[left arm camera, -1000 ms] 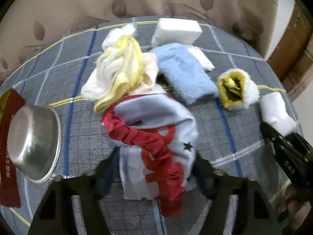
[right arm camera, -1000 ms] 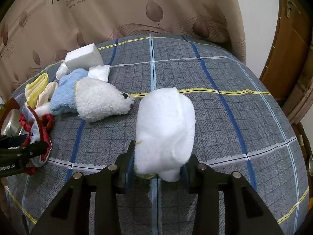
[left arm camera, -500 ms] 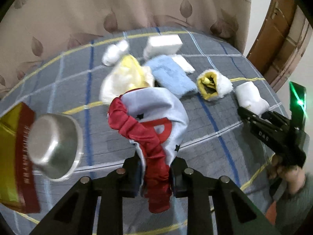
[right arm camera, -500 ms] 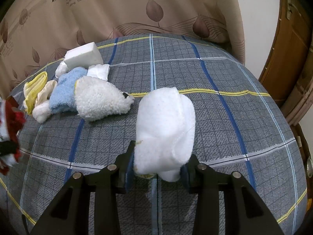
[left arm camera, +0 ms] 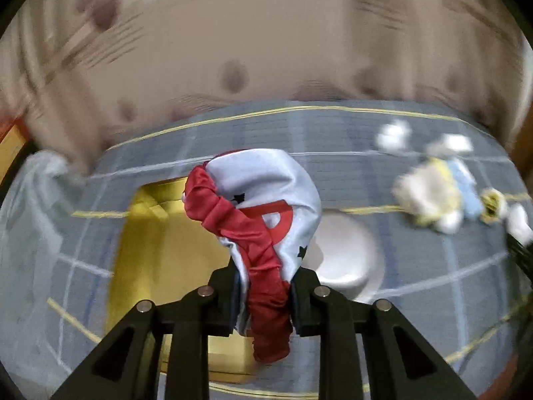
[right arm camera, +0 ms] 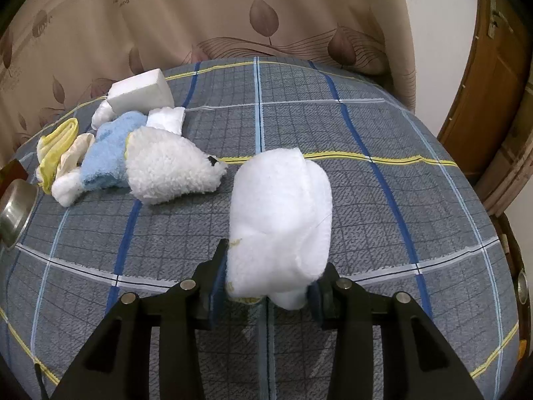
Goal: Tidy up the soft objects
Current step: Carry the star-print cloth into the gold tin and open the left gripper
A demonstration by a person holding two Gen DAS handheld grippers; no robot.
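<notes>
Red-white cloth (left arm camera: pixel 263 233) swung left, upright

Beige leaf-print curtain (right arm camera: pixel 233 16) behind plaid-covered table (right arm camera: pixel 383 153); wooden door (right arm camera: pixel 489 76) right.

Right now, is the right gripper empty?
No, the right gripper is shut on a white cloth bulging up between its fingers.

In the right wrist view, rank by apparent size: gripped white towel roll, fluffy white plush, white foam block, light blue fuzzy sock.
1. White towel roll, nearest the camera, so inflated
2. Fluffy white plush
3. Light blue fuzzy sock and white foam block: similar, unranked
</notes>
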